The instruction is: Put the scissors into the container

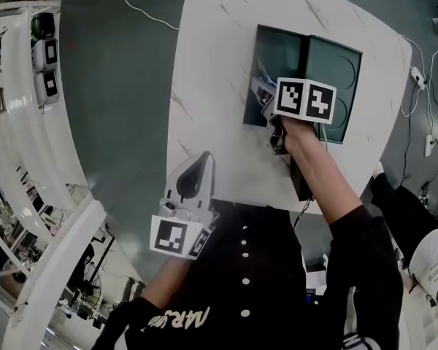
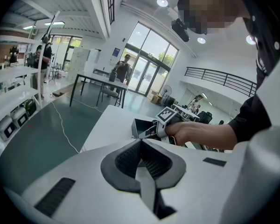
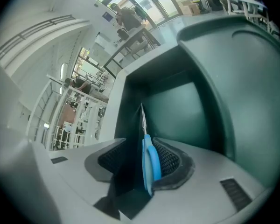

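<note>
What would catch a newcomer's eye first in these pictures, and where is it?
The blue-handled scissors stand out, lying between the right gripper's parted jaws with the blades pointing into the dark green container. That container sits on a white marble table, while the left gripper hovers shut and empty at the table's near edge.
</note>
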`<state>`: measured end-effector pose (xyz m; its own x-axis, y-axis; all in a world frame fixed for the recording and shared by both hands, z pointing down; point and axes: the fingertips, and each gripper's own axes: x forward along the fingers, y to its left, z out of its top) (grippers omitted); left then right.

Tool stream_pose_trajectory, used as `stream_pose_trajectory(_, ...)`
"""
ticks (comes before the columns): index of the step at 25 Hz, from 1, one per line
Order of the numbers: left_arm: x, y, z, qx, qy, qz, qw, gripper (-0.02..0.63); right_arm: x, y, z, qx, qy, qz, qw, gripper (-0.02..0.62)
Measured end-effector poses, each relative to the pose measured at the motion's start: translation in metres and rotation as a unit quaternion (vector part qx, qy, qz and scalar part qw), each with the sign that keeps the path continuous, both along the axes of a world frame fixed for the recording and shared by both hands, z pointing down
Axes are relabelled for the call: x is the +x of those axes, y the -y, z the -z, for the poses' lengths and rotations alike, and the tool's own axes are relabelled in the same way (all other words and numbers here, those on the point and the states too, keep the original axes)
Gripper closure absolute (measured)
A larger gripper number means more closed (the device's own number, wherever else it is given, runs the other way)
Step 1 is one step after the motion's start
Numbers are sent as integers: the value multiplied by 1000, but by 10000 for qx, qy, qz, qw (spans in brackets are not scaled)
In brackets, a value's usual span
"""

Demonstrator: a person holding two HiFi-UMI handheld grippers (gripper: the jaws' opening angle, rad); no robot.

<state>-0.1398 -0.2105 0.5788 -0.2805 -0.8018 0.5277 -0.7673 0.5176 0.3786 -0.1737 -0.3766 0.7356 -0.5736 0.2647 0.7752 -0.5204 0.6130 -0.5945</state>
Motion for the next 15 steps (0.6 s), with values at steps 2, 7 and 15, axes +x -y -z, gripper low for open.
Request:
stream_pose_trajectory(2, 1, 1, 2, 33, -4, -12, 10000, 580, 1, 5, 5, 311, -27, 100, 9995, 394)
stream_pose_trajectory(7, 3, 4, 3, 79, 1, -56, 10000, 580, 3, 8, 15, 688, -26, 218, 9974, 368)
stream_pose_trajectory(15, 5, 1, 3, 118, 10, -63, 9999, 580, 5, 17, 38, 1530, 285, 378, 9871, 336)
